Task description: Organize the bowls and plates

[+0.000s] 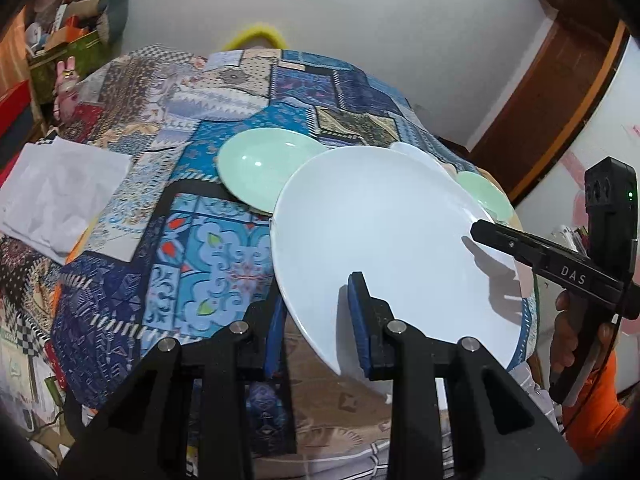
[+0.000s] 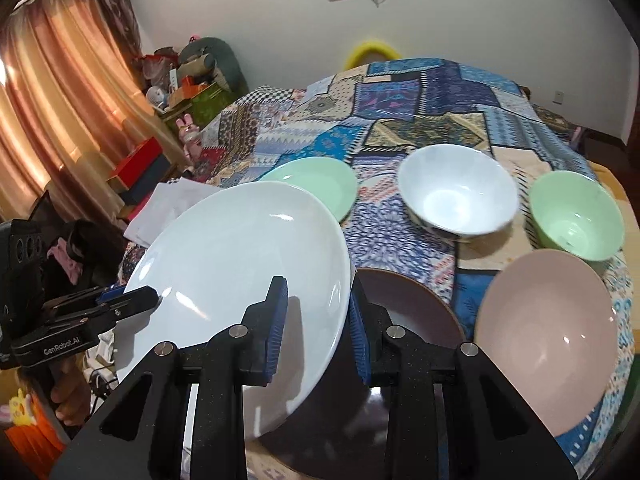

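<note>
A large white plate (image 1: 384, 240) hangs tilted above the table, held by its rim from two sides. My left gripper (image 1: 318, 324) is shut on its near edge, one blue pad above and one below. My right gripper (image 2: 318, 320) is shut on the opposite rim of the white plate (image 2: 240, 260). Each gripper also shows in the other's view: the right gripper (image 1: 478, 232) at the plate's right edge, the left gripper (image 2: 136, 296) at its left edge. On the table lie a green plate (image 2: 316, 184), a white bowl (image 2: 460, 200), a green bowl (image 2: 576, 216), a pink plate (image 2: 548, 332) and a brown plate (image 2: 408, 312).
A patchwork cloth (image 1: 208, 248) covers the table. White paper (image 1: 60, 196) lies at its left edge. Boxes and soft toys (image 2: 188, 80) crowd the left side by a curtain (image 2: 60, 100). A door frame (image 1: 560, 100) stands at the right. A hand (image 1: 568, 320) holds the right gripper.
</note>
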Demonstrator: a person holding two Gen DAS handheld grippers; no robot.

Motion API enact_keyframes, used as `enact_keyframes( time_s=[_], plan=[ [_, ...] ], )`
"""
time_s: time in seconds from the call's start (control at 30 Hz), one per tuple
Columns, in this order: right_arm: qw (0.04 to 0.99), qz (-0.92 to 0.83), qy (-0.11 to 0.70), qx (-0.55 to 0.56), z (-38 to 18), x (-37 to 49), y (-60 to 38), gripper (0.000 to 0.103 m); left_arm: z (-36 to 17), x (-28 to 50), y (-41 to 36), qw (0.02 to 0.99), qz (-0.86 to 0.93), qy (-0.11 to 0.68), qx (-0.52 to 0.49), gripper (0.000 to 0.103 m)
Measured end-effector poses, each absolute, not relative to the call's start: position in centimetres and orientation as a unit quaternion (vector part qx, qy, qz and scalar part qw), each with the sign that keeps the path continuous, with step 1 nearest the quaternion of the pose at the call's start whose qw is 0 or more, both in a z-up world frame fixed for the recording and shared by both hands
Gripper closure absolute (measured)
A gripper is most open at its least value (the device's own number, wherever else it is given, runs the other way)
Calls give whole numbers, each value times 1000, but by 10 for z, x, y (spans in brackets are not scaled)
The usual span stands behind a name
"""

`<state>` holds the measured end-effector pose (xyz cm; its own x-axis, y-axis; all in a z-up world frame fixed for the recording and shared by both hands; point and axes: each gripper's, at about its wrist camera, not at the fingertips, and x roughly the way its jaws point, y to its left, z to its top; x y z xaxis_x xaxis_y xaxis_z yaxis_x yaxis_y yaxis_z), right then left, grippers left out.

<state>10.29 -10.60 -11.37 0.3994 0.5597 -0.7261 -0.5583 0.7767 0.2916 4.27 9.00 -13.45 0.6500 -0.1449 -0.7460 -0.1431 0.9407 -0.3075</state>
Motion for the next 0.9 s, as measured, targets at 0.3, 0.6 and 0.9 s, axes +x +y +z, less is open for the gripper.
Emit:
enact_keyframes(
  time_s=[0.3, 0.6, 0.9],
  plan=[
    [841, 316, 438, 21, -121, 97, -137, 76, -143, 59, 65, 883, -22, 441, -157, 74],
    [833, 304, 460, 48, -141, 97, -158, 75, -162, 76, 47, 870, -31, 470, -143, 73],
    [819, 291, 489, 65, -164, 100, -171, 75, -182, 87, 35, 860, -35, 494, -125, 73]
  ],
)
